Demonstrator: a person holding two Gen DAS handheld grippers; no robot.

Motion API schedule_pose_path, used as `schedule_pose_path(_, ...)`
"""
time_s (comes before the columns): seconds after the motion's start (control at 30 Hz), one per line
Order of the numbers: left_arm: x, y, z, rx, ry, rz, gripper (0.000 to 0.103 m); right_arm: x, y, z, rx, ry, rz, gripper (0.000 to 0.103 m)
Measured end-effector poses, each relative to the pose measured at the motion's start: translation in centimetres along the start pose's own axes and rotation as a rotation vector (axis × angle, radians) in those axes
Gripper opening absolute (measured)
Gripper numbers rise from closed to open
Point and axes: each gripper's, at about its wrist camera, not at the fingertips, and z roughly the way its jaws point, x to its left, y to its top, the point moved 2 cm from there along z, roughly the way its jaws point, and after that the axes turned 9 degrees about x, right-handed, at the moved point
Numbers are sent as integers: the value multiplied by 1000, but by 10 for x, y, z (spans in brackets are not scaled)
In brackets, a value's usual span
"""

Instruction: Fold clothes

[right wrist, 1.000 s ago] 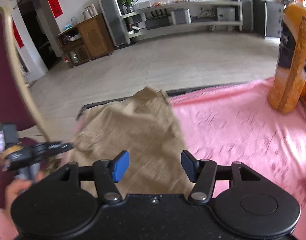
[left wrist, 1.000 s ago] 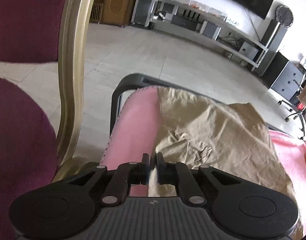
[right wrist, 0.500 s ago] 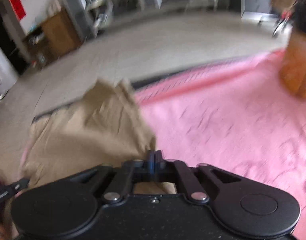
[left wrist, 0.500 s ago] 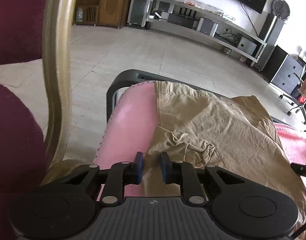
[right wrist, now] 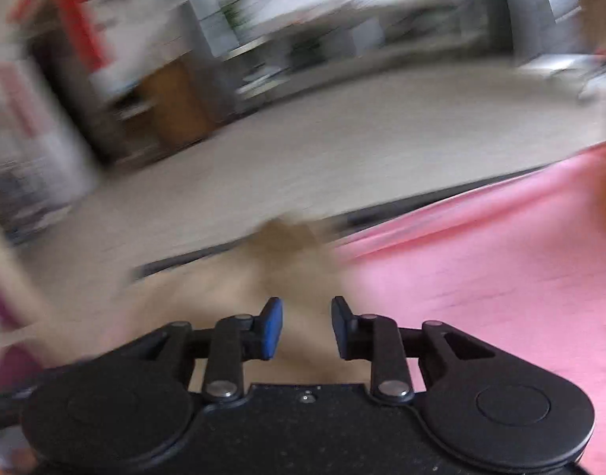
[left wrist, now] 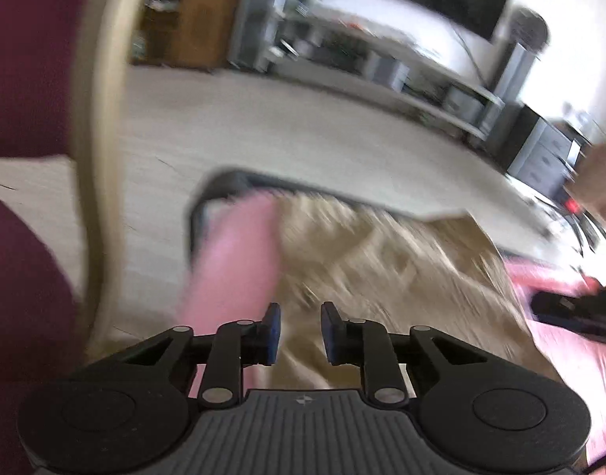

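In the left wrist view, the tan cloth is seen just ahead of the left gripper, whose jaws are parted and hold nothing. A pink cover lies at its left and a red chair at far left.

In the right wrist view, the cloth is seen under the right gripper. Its jaws have just been opened, gripping nothing. Pink cover fills the right.
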Motion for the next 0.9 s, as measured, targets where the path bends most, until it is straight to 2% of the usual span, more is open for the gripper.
schedule_pose_path(0.07, -7, -7, 11, 29, 12, 60, 18, 12, 0, 23, 123, 167, -20, 27)
schedule_pose_path(0.13, -9, -10, 15, 23, 21, 85, 18, 22, -3, 50, 221, 261, -36, 29)
schedule_pose_path(0.17, -8, -9, 15, 26, 17, 78, 18, 27, -6, 61, 246, 271, -49, 29)
schedule_pose_path(0.2, -7, -9, 15, 29, 13, 71, 18, 29, -7, 70, 239, 246, -64, 29)
schedule_pose_path(0.23, -6, -8, 16, 30, 8, 58, 18, 26, -6, 77, 198, 182, -63, 25)
schedule_pose_path(0.3, 0, -8, 17, 26, 9, 29, 19, 2, 4, 78, 57, 54, 5, 0)
schedule_pose_path(0.37, 5, -7, 17, 25, 0, 3, 19, -34, 10, 60, -137, -133, 162, 0)
schedule_pose_path(0.4, 7, -6, 18, 29, -5, -15, 17, -52, 11, 51, -185, -174, 235, 0)
schedule_pose_path(0.43, 8, -4, 17, 33, -3, -31, 16, -66, 12, 43, -200, -175, 276, 0)
schedule_pose_path(0.5, 6, 1, 9, 22, 31, -36, 14, -71, 14, 26, -206, -347, 269, 5)
schedule_pose_path(0.53, 4, 2, 2, 10, 47, -31, 11, -71, 14, 13, -217, -390, 247, 8)
schedule_pose_path(0.57, 1, 3, -9, -5, 49, -27, 9, -71, 14, 1, -226, -388, 244, 8)
schedule_pose_path(0.7, -14, 7, -62, -53, 19, -8, 10, -59, 8, -58, -219, -289, 214, 11)
schedule_pose_path(0.8, -35, -2, -103, -61, 9, 40, 14, -36, -4, -108, -220, -277, 81, 14)
schedule_pose_path(0.9, -54, -35, -129, -23, 18, 72, 22, -18, -24, -153, -239, -302, -64, 20)
